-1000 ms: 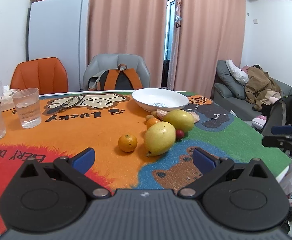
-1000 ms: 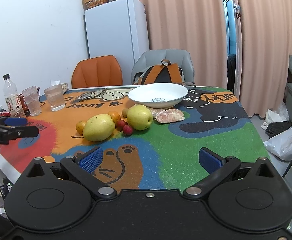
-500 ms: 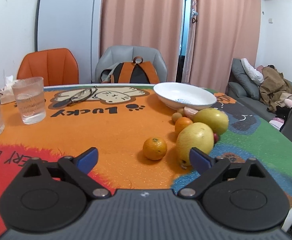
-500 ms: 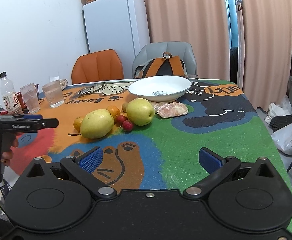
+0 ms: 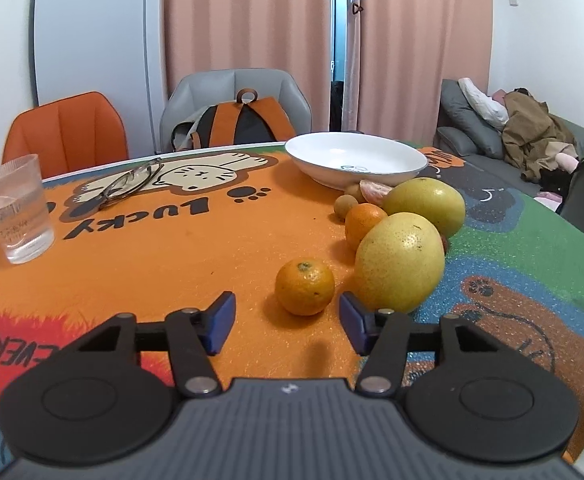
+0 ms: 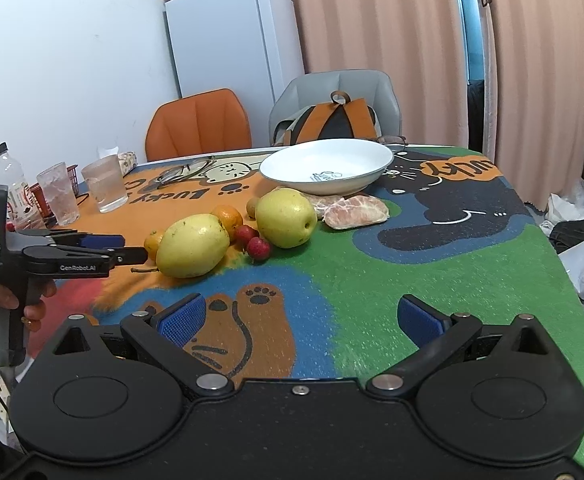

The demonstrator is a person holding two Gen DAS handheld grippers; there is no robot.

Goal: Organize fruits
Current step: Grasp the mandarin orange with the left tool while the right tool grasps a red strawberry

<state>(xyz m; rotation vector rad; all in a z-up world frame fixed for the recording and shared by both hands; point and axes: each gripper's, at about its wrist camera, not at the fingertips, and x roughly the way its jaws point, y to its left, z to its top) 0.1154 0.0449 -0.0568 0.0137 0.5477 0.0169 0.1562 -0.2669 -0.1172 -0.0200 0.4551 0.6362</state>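
A small orange [image 5: 305, 287] lies on the patterned table just ahead of my left gripper [image 5: 288, 320], which is open with its blue pads to either side of it, not touching. Beside it lie a big yellow fruit [image 5: 399, 262], another orange [image 5: 364, 222] and a second yellow fruit [image 5: 426, 204]. A white bowl [image 5: 356, 162] stands empty behind them. In the right wrist view the same fruits [image 6: 193, 246] show with two small red fruits [image 6: 258, 248] and a peeled citrus [image 6: 356, 211]. My right gripper [image 6: 302, 318] is open and empty over the green area.
A glass of water [image 5: 15, 208] and eyeglasses [image 5: 130, 184] lie on the left of the table. More glasses [image 6: 104, 189] and a bottle [image 6: 12, 188] stand at the far left. Orange and grey chairs [image 5: 236, 110] with a backpack stand behind. A sofa [image 5: 512, 140] is at right.
My left gripper has moved forward and down to the small orange and its jaws have narrowed around it. The right gripper has barely moved.
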